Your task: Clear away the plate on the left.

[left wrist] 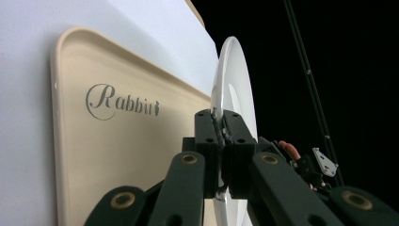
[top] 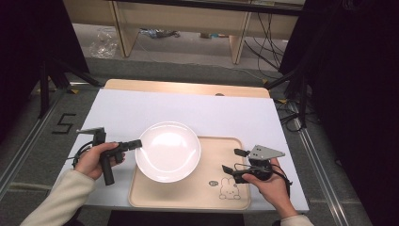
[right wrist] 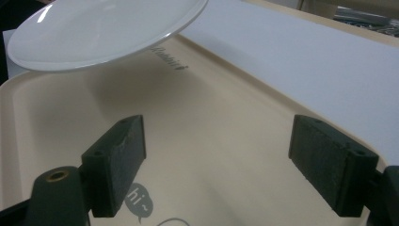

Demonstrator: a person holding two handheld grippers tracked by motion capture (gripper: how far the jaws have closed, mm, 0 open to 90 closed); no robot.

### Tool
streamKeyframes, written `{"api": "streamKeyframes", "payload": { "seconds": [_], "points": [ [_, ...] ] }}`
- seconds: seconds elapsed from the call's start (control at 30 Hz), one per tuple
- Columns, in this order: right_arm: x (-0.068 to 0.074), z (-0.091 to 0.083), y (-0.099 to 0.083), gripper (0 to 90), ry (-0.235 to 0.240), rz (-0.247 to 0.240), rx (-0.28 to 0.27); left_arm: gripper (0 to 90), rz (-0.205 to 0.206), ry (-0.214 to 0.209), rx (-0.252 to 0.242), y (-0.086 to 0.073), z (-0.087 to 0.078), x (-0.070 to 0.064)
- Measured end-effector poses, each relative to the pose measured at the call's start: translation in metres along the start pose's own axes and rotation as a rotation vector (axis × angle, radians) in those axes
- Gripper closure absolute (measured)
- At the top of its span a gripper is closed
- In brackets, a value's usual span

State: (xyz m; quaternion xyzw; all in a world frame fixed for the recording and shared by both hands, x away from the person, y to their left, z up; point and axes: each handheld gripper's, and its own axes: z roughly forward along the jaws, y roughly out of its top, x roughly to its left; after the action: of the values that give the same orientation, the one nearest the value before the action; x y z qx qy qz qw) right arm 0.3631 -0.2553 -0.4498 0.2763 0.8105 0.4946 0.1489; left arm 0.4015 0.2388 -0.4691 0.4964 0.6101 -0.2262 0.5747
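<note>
A white round plate point(top: 168, 150) hangs above the left part of a beige tray point(top: 221, 155). My left gripper point(top: 137, 144) is shut on the plate's left rim, and in the left gripper view the rim point(left wrist: 234, 89) runs edge-on between the two closed pads point(left wrist: 207, 141). In the right gripper view the plate point(right wrist: 99, 30) floats clear of the tray floor point(right wrist: 216, 141). My right gripper point(top: 233, 162) stands open over the tray's right side, jaws wide apart, with nothing between its pads point(right wrist: 117, 160).
The tray lies on a white sheet point(top: 141, 110) covering a wooden table. A rabbit drawing point(top: 229, 188) marks the tray's near right corner, and the word "Rabbit" point(left wrist: 122, 103) marks its far side. Cables and desk legs lie on the floor beyond.
</note>
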Motion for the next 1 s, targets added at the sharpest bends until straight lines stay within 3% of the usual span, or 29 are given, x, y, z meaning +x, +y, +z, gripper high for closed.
{"api": "streamKeyframes", "payload": {
  "seconds": [0.57, 0.67, 0.77, 0.8, 1.0],
  "points": [
    [0.001, -0.001, 0.0, 20.3, -0.006, 0.013, 0.005, 85.5, -0.015, 0.001, 0.014, -0.006, 0.008, -0.002],
    [0.0, -0.001, 0.0, 20.3, -0.013, -0.002, 0.012, 85.5, -0.018, 0.003, 0.017, -0.007, 0.01, -0.002],
    [0.0, -0.001, 0.0, 20.2, -0.011, -0.001, 0.006, 85.6, -0.042, -0.003, -0.004, -0.008, 0.013, -0.004],
    [0.001, -0.001, 0.0, 20.2, -0.008, 0.01, 0.009, 85.5, -0.02, 0.003, 0.021, -0.008, 0.012, -0.003],
    [0.0, 0.0, 0.0, 20.3, -0.007, 0.0, -0.001, 85.5, -0.024, 0.005, 0.029, -0.01, 0.015, -0.004]
  ]
}}
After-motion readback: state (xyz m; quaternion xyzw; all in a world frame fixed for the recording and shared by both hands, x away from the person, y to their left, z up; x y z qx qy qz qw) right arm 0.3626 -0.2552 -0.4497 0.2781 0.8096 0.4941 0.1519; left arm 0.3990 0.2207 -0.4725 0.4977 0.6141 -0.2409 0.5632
